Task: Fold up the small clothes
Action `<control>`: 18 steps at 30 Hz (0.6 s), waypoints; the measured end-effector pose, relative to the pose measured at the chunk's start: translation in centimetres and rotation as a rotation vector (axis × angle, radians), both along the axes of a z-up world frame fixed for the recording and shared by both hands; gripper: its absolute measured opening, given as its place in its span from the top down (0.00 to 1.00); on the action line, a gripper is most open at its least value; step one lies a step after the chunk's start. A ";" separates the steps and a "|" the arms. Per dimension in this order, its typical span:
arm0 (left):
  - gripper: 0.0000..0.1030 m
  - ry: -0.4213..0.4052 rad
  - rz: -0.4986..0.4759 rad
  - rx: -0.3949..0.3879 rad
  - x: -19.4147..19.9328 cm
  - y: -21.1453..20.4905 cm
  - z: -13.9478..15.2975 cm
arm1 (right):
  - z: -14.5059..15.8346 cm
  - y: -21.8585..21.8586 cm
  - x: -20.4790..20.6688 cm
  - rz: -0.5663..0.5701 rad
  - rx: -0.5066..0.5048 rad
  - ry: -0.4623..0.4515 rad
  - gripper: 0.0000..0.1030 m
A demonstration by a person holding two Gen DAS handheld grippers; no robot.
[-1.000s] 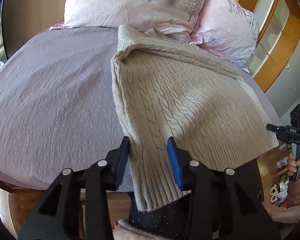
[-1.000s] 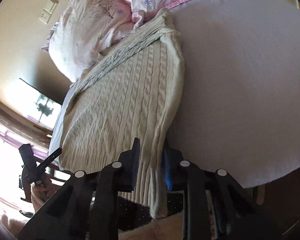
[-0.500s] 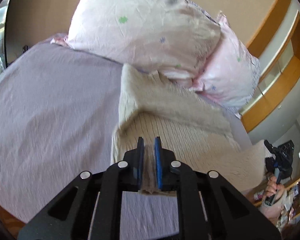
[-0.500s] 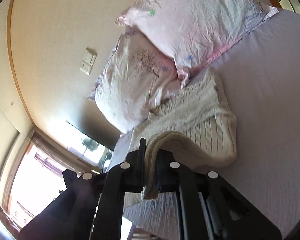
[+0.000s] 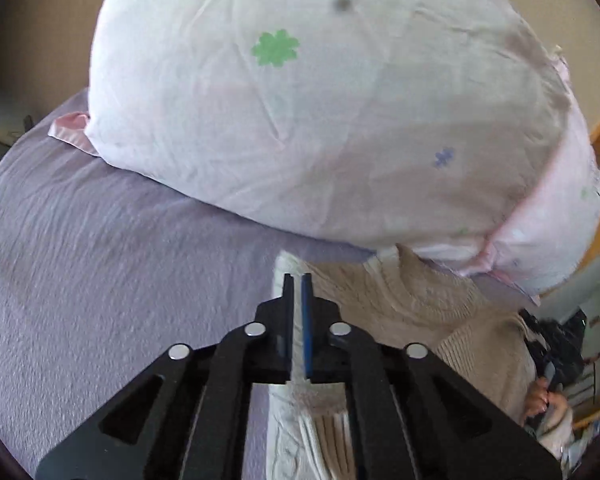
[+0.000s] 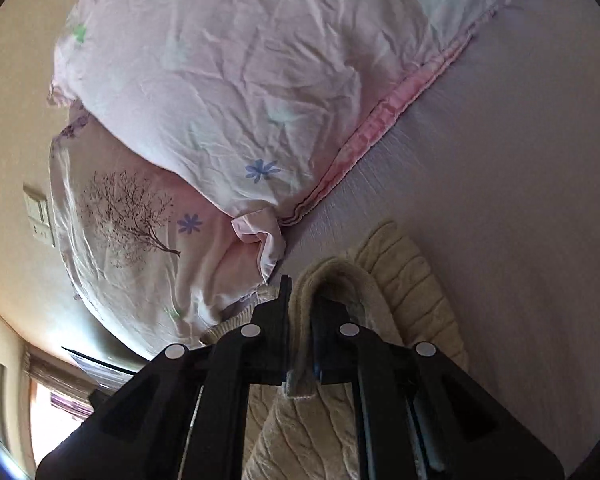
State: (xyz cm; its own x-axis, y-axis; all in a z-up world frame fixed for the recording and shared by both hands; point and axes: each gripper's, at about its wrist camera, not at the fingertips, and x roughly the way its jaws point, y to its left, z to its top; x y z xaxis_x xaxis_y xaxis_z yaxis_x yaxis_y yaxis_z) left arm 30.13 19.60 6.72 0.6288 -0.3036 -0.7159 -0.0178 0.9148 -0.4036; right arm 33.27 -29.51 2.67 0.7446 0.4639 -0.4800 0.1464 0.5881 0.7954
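Note:
A cream cable-knit sweater [image 5: 412,304] lies on the purple bed sheet [image 5: 100,264], its far end close under the pillows. My left gripper [image 5: 297,280] is shut on the sweater's hem edge, carried over the sweater up near its collar end. My right gripper [image 6: 300,284] is shut on the other hem corner; the sweater [image 6: 404,280] drapes over the jaws in a fold and hangs below. Both grippers are close to the pillows.
Two pink-white flowered pillows [image 5: 320,112] fill the head of the bed; they also show in the right wrist view [image 6: 228,92]. A wall switch [image 6: 40,216] is on the beige wall. The bed sheet [image 6: 520,200] stretches right of the sweater.
Both grippers closed on the sweater's hem at the bed's near edge, then lifted and carried it forward over the sweater toward the pillows, folding the sweater in half.

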 end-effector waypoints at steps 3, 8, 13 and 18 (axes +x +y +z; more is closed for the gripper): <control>0.60 0.003 -0.085 0.001 -3.8 -0.8 0.2 | 0.7 0.4 -0.6 0.021 -0.007 -0.028 0.91; 0.60 0.041 -0.157 0.019 -7.6 -2.6 -0.3 | 1.5 1.0 -0.6 0.040 -0.034 -0.050 0.91; 0.87 0.117 -0.167 0.092 -8.0 -4.2 -2.7 | 0.9 1.3 -0.4 0.030 -0.010 -0.037 0.91; 0.95 0.064 -0.118 0.137 -7.6 -4.6 -1.0 | 1.2 0.6 -1.3 0.023 0.017 -0.054 0.91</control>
